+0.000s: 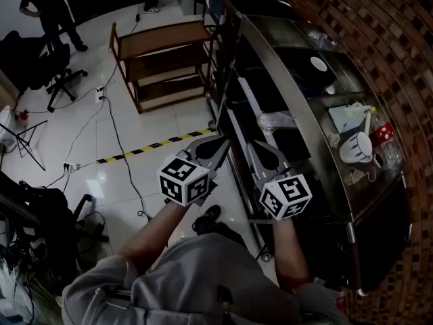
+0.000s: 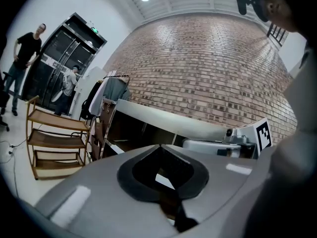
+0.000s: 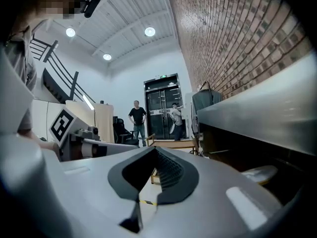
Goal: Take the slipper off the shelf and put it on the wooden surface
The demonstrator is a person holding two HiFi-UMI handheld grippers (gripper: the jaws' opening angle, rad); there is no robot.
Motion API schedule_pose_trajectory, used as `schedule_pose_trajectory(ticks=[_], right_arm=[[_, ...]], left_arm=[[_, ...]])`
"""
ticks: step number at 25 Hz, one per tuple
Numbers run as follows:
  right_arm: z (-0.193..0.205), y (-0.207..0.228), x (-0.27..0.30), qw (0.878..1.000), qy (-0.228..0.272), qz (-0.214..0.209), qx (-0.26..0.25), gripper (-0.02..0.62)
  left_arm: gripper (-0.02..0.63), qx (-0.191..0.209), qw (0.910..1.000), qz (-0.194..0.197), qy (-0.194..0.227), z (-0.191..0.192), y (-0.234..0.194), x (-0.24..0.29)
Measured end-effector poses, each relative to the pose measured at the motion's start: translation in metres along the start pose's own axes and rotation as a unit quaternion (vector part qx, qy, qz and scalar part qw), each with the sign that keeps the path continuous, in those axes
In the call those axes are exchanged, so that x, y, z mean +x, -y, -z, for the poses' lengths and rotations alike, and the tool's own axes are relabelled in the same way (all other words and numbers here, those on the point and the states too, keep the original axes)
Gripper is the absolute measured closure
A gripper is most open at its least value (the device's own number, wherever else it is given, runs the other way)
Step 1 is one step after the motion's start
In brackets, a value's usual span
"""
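A pale slipper [image 1: 276,120] lies on the dark lower level of the metal shelf unit [image 1: 298,87]; in the right gripper view the slipper [image 3: 261,173] shows low at the right. The wooden rack [image 1: 166,63] stands on the floor beyond. My left gripper [image 1: 222,143] and right gripper [image 1: 259,145] are held side by side, level, at the unit's near front edge, short of the slipper. In the left gripper view the left gripper [image 2: 159,146] has its tips together with nothing held. The right gripper [image 3: 154,148] looks the same, empty.
On the unit's top stand a white mug [image 1: 358,146], a light blue sheet [image 1: 348,117] and a round white lid [image 1: 318,63]. A brick wall [image 1: 399,59] runs behind. Yellow-black tape [image 1: 155,144], cables and an office chair [image 1: 57,73] are on the floor; a person [image 1: 51,5] stands far off.
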State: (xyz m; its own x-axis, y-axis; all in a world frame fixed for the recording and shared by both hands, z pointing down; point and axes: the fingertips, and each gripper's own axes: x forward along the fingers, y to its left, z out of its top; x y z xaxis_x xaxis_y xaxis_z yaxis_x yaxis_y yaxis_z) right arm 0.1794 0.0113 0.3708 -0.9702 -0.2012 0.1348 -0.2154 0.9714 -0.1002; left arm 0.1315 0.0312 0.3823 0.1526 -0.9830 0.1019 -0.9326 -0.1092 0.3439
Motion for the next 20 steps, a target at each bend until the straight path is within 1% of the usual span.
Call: schedule_pose_trajectory(ticks=[2,6,8,11,14,17,20], right_arm=[[0.002,0.012,0.012,1.0,-0.004,0.004,-0.01,0.595],[0.006,0.036,0.027,0.996,-0.028,0.035,-0.073,0.595],[0.005,0.046,0.027,0.995,-0.029,0.05,-0.08,0.595],[-0.001,0.068,0.024,0.994,-0.02,0.077,-0.073,0.595],[-0.002,0.084,0.015,0.992,-0.015,0.109,-0.054,0.595],[0.0,0.098,0.003,0.988,-0.01,0.148,-0.036,0.595],[0.008,0.108,-0.011,0.981,-0.016,0.192,-0.017,0.595]], left_arm=[[0.606,0.007,0.9999,0.011,-0.006,-0.004,-0.009,0.02],[0.606,0.027,0.9986,0.043,-0.014,-0.009,-0.014,0.057],[0.606,0.031,0.9975,0.059,-0.022,-0.007,-0.013,0.071],[0.606,0.036,0.9957,0.08,-0.03,-0.009,-0.012,0.098],[0.606,0.04,0.9918,0.111,-0.048,-0.007,-0.002,0.118],[0.606,0.046,0.9856,0.148,-0.067,-0.003,0.011,0.137],[0.606,0.048,0.9767,0.189,-0.09,0.005,0.024,0.152]])
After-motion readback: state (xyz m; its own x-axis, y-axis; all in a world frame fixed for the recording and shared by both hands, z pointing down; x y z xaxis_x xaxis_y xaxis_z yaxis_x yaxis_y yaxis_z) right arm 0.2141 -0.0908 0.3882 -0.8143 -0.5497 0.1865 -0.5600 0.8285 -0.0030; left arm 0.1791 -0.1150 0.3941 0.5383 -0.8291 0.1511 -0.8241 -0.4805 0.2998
